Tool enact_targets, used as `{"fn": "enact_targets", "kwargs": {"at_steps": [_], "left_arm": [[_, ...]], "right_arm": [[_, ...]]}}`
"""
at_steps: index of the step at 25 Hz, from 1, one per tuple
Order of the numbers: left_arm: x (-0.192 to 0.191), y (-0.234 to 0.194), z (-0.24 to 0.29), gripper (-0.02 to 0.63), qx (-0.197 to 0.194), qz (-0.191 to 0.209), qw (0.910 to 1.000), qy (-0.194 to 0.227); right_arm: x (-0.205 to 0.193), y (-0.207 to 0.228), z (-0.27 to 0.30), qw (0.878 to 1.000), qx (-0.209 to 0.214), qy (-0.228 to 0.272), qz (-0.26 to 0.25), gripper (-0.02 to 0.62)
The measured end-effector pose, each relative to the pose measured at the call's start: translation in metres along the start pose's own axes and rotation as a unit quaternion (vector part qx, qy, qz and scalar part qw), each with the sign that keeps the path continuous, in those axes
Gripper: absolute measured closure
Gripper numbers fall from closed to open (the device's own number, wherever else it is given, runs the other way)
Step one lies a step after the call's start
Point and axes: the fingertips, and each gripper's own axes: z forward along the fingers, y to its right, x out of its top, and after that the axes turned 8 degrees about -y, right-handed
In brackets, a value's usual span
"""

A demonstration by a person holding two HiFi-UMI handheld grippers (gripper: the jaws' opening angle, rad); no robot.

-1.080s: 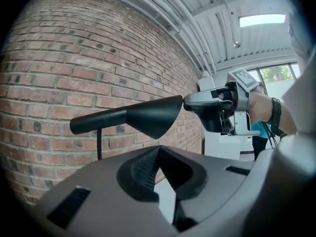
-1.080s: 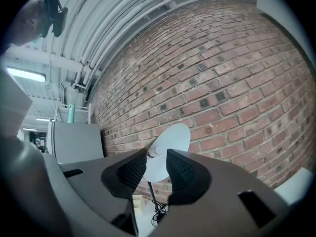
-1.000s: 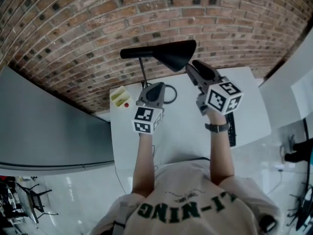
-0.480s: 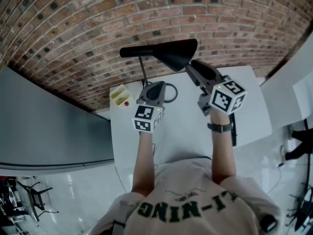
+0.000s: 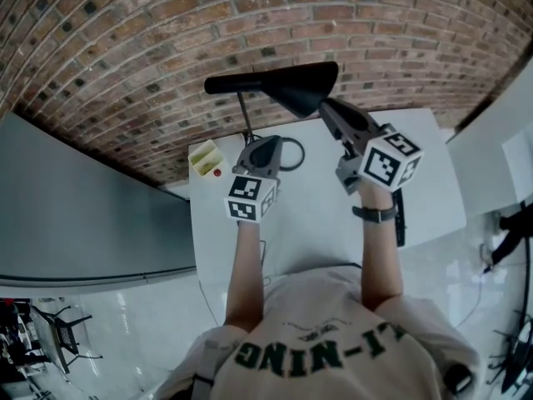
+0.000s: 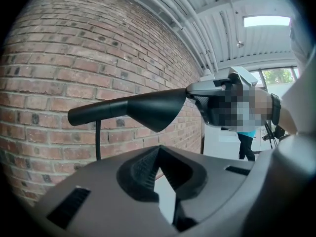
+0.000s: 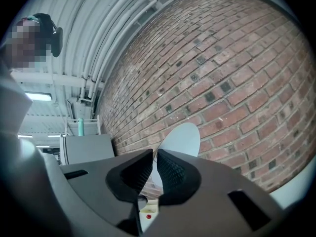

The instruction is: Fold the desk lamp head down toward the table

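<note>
Nearest, a pale shirt (image 5: 321,348) with green lettering, and two bare forearms reaching far over a white table (image 5: 316,232). A watch (image 5: 372,215) on the right wrist. Just right of it, a dark strip (image 5: 399,219) lying on the table, running near to far.

Further out on the left, the left gripper (image 5: 265,145), over the table and pointing far and slightly down. Tips together, nothing held between them. In its own view, only a sliver of table showing through the gap below the pads. Just right of it, a dark cable (image 5: 293,152) looped on the table. To its left, by the table's far left corner, a small yellowish box (image 5: 205,158) with a red dot.

Further still and to the right, the right gripper (image 5: 325,109), held higher and about level. Has just been closing: jaws now narrow, pads (image 7: 170,170) pressing on the thin rim of the lamp head (image 5: 283,83) at its right end. In the right gripper view, the pale inside of the shade rising above the tips.

Lamp head black, stretched left to right and about level, high above the table's far edge. Wide shade end on the right, slim end on the left. Sits atop a thin stem (image 5: 243,115) rising just beyond the left gripper. Not yet folded down.

Farthest, a brick wall (image 5: 125,57) across the whole back. On the left, beside the table, a grey panel (image 5: 75,215).
</note>
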Motion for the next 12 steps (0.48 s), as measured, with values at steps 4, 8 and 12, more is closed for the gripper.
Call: {"fn": "enact_targets", "kwargs": {"at_steps": [4,8,12], "left_arm": [[-0.003,0.0013,0.0019,0.607,-0.002,0.0,1.0,-0.002],[-0.0042,0.001,0.0009,0.607,-0.002,-0.001,1.0,-0.003],[-0.0029,0.0012,-0.0029,0.607,0.002,-0.001,1.0,0.003]], "right_arm": [[-0.0006,0.0015,-0.0001,1.0,0.008,0.006,0.027,0.574],[-0.0015,0.0022,-0.0005,0.999,0.009,0.01,0.036,0.58],[-0.0022,0.001,-0.0018,0.999,0.008,0.013,0.047,0.583]]}}
